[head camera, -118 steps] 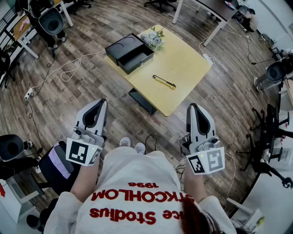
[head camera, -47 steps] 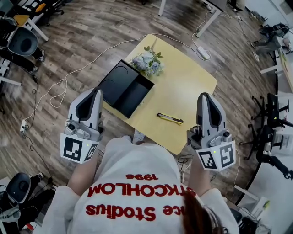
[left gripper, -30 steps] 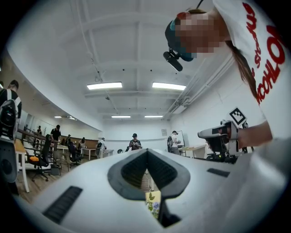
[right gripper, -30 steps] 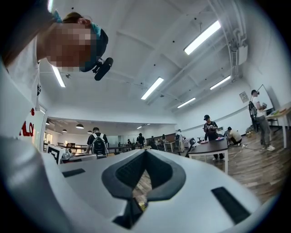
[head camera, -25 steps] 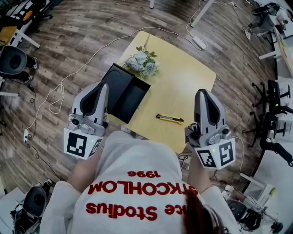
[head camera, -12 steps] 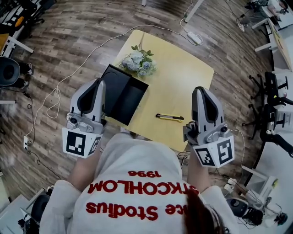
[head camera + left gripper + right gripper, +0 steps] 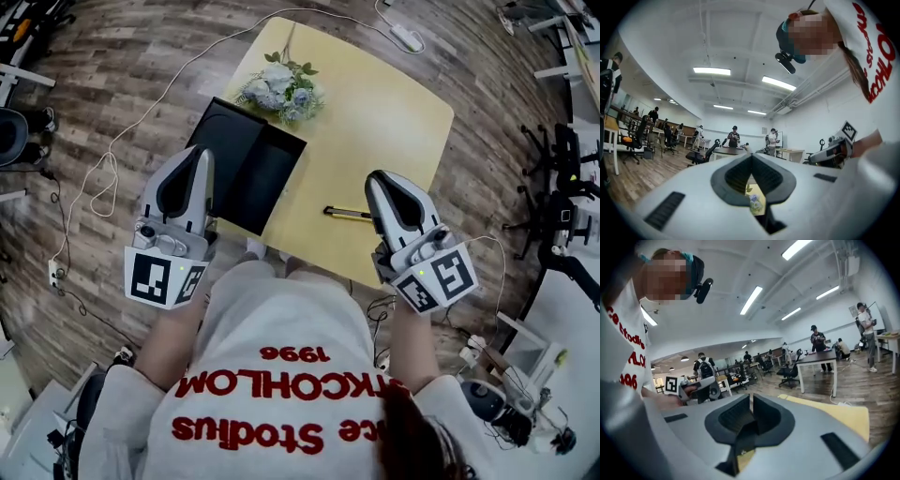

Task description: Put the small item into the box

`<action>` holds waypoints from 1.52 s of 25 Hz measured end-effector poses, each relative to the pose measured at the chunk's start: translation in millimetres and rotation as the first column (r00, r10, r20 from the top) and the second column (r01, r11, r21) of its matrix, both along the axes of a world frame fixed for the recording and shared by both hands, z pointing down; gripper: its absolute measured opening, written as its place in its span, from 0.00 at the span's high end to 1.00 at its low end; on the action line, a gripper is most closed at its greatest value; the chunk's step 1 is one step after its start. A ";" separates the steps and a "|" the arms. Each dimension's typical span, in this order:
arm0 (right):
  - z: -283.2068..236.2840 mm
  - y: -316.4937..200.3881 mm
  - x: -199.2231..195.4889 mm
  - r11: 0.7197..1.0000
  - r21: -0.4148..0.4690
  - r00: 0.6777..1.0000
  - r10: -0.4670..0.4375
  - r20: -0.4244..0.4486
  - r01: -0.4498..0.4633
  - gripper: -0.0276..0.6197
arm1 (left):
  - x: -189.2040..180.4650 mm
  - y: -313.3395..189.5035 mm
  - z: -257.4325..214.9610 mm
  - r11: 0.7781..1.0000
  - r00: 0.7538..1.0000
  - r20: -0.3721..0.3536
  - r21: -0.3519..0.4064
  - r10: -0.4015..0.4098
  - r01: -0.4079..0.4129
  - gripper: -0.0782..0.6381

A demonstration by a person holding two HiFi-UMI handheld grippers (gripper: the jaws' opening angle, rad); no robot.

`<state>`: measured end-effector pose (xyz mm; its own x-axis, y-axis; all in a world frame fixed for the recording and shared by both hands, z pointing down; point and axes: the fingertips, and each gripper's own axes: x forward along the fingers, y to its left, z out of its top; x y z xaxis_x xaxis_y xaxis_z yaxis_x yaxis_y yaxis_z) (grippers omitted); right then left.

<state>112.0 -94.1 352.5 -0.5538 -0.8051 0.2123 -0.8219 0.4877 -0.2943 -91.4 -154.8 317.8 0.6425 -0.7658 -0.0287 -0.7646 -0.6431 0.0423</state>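
A yellow and black utility knife (image 7: 345, 213) lies near the front edge of the yellow table (image 7: 384, 112). An open black box (image 7: 246, 164) sits on the table's left part, overhanging the edge. My right gripper (image 7: 377, 180) hovers just right of the knife and hides its right end; its jaws are shut and empty. My left gripper (image 7: 199, 153) hangs over the box's left edge, jaws together, holding nothing. In the left gripper view the jaws (image 7: 751, 156) meet at a seam. The right gripper view shows that gripper (image 7: 751, 397) shut, with the table (image 7: 843, 416) beyond.
A bunch of pale flowers (image 7: 277, 88) lies on the table behind the box. A white cable (image 7: 101, 178) and a power strip (image 7: 406, 37) are on the wooden floor. Office chair bases (image 7: 567, 192) stand at the right. People and desks fill the room's far side.
The table has come closer beneath me. My right gripper has swung left and forward, now covering the knife's right end. The left gripper stays over the box's left edge.
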 end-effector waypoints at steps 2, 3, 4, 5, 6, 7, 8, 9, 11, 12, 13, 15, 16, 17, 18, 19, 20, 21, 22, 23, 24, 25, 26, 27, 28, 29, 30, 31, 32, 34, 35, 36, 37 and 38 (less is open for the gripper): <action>35.3 9.0 -8.0 0.997 -0.055 0.996 -0.062 -0.065 0.059 0.95 | 3.9 2.5 8.7 1.000 1.000 0.003 -0.020 0.009 -0.009 0.88; 55.1 14.8 -10.6 0.994 -0.075 0.989 -0.091 -0.116 0.083 0.94 | 5.3 4.6 13.9 0.999 1.000 0.005 -0.031 0.015 -0.015 0.88; 76.2 20.4 -12.5 0.990 -0.090 0.978 -0.119 -0.174 0.104 0.95 | 6.2 6.2 19.4 0.999 1.000 0.008 -0.043 0.020 -0.019 0.88; 98.3 25.6 -14.2 0.986 -0.110 0.962 -0.148 -0.230 0.125 0.94 | 6.7 7.2 24.8 0.998 1.000 0.011 -0.055 0.023 -0.023 0.88; 120.4 30.6 -16.1 0.979 -0.139 0.944 -0.181 -0.276 0.147 0.94 | 6.9 7.7 29.4 0.997 1.000 0.011 -0.067 0.026 -0.025 0.88; 141.3 35.9 -18.1 0.970 -0.175 0.926 -0.217 -0.308 0.170 0.94 | 7.2 8.0 32.9 0.997 1.000 0.011 -0.078 0.028 -0.027 0.88; 160.2 41.2 -19.7 0.958 -0.211 0.909 -0.255 -0.328 0.193 0.94 | 7.6 8.3 35.5 0.996 1.000 0.012 -0.086 0.029 -0.027 0.88; 177.1 46.6 -20.9 0.945 -0.245 0.893 -0.293 -0.342 0.216 0.92 | 8.2 8.6 38.0 0.995 0.999 0.015 -0.091 0.029 -0.028 0.88; 205.2 57.6 -23.1 0.917 -0.297 0.853 -0.368 -0.370 0.267 0.82 | 9.1 9.9 44.0 0.994 0.999 0.020 -0.103 0.029 -0.026 0.88; 216.4 63.3 -24.3 0.903 -0.313 0.824 -0.406 -0.394 0.296 0.80 | 9.1 11.2 47.2 0.993 0.999 0.022 -0.112 0.028 -0.025 0.88; 226.4 69.2 -25.5 0.887 -0.327 0.789 -0.445 -0.424 0.325 0.80 | 8.9 13.2 49.9 0.992 0.999 0.025 -0.120 0.028 -0.025 0.88; 245.9 80.3 -26.6 0.847 -0.371 0.699 -0.525 -0.485 0.380 0.78 | 9.0 18.1 52.5 0.992 0.999 0.036 -0.127 0.031 -0.027 0.88; 255.7 84.9 -26.6 0.822 -0.400 0.651 -0.566 -0.506 0.404 0.76 | 9.7 19.9 52.9 0.992 0.999 0.040 -0.126 0.036 -0.031 0.88; 265.0 89.0 -26.3 0.795 -0.432 0.605 -0.605 -0.518 0.425 0.72 | 10.8 21.1 53.3 0.992 0.998 0.043 -0.125 0.041 -0.036 0.88; 273.1 92.4 -25.6 0.769 -0.462 0.564 -0.638 -0.524 0.441 0.69 | 12.2 21.7 54.0 0.991 0.998 0.043 -0.127 0.045 -0.040 0.88; 279.8 94.8 -24.4 0.747 -0.486 0.529 -0.664 -0.528 0.452 0.66 | 13.6 21.9 54.9 0.991 0.998 0.041 -0.131 0.047 -0.042 0.88; 284.6 96.5 -23.2 0.730 -0.504 0.501 -0.684 -0.530 0.462 0.65 | 15.0 22.1 55.7 0.990 0.998 0.039 -0.135 0.047 -0.042 0.88; 287.5 97.7 -22.4 0.715 -0.516 0.484 -0.699 -0.526 0.472 0.65 | 16.1 22.4 56.4 0.990 0.998 0.038 -0.138 0.046 -0.040 0.88; 288.8 98.5 -22.0 0.703 -0.524 0.477 -0.711 -0.516 0.480 0.66 | 16.7 22.9 56.9 0.989 0.998 0.038 -0.140 0.044 -0.039 0.88; 289.1 99.0 -22.0 0.694 -0.531 0.480 -0.720 -0.501 0.486 0.66 | 17.0 23.6 57.3 0.989 0.998 0.038 -0.141 0.043 -0.037 0.88; 289.2 99.2 -22.0 0.687 -0.536 0.488 -0.726 -0.485 0.490 0.68 | 16.9 24.2 57.8 0.989 0.998 0.040 -0.142 0.042 -0.036 0.88; 289.1 99.2 -21.9 0.683 -0.540 0.498 -0.729 -0.470 0.492 0.69 | 16.6 24.6 58.5 0.989 0.998 0.042 -0.142 0.041 -0.035 0.88; 289.1 99.0 -21.8 0.681 -0.542 0.506 -0.730 -0.459 0.492 0.70 | 16.1 24.9 59.3 0.989 0.998 0.045 -0.142 0.040 -0.033 0.88; 289.1 98.8 -21.5 0.680 -0.544 0.512 -0.731 -0.451 0.491 0.71 | 15.5 24.9 60.1 0.989 0.998 0.046 -0.143 0.037 -0.030 0.88; 289.3 98.6 -21.3 0.679 -0.545 0.514 -0.731 -0.448 0.491 0.74 | 14.9 24.6 60.5 0.989 0.998 0.047 -0.143 0.034 -0.027 0.88; 289.5 98.6 -21.3 0.678 -0.547 0.513 -0.732 -0.448 0.490 0.76 | 14.2 24.2 60.5 0.990 0.998 0.048 -0.142 0.029 -0.022 0.88; 289.7 98.8 -21.4 0.679 -0.549 0.511 -0.732 -0.451 0.487 0.76 | 13.5 24.0 59.8 0.990 0.999 0.047 -0.140 0.025 -0.018 0.88; 289.6 98.8 -21.4 0.683 -0.550 0.512 -0.728 -0.456 0.482 0.77 | 12.9 24.1 58.6 0.990 0.999 0.047 -0.137 0.021 -0.014 0.88; 288.6 98.1 -21.3 0.693 -0.545 0.521 -0.718 -0.461 0.473 0.77 | 12.4 24.6 56.9 0.991 0.999 0.047 -0.133 0.018 -0.011 0.88; 281.7 93.9 -21.3 0.726 -0.518 0.569 -0.682 -0.460 0.451 0.77 | 11.1 26.0 52.5 0.992 0.999 0.046 -0.122 0.014 -0.008 0.88; 275.6 90.5 -21.8 0.747 -0.498 0.605 -0.657 -0.450 0.440 0.77 | 10.0 26.6 50.0 0.993 0.999 0.046 -0.115 0.012 -0.006 0.88; 268.5 86.4 -22.6 0.769 -0.475 0.645 -0.628 -0.435 0.428 0.77 | 8.5 27.0 47.6 0.994 0.999 0.046 -0.108 0.009 -0.004 0.88; 261.4 82.0 -23.4 0.790 -0.452 0.685 -0.597 -0.418 0.414 0.77 | 6.4 27.2 45.5 0.995 0.999 0.045 -0.100 0.006 -0.002 0.88; 255.1 77.5 -23.9 0.812 -0.431 0.724 -0.563 -0.398 0.395 0.77 | 3.7 27.3 43.7 0.996 0.999 0.044 -0.092 0.003 0.001 0.88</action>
<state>88.1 -16.6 607.6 -0.5987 -0.3085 0.7392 -0.5690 0.8134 -0.1213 -87.7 -127.5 361.4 0.6421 -0.7635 0.0698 -0.7666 -0.6386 0.0675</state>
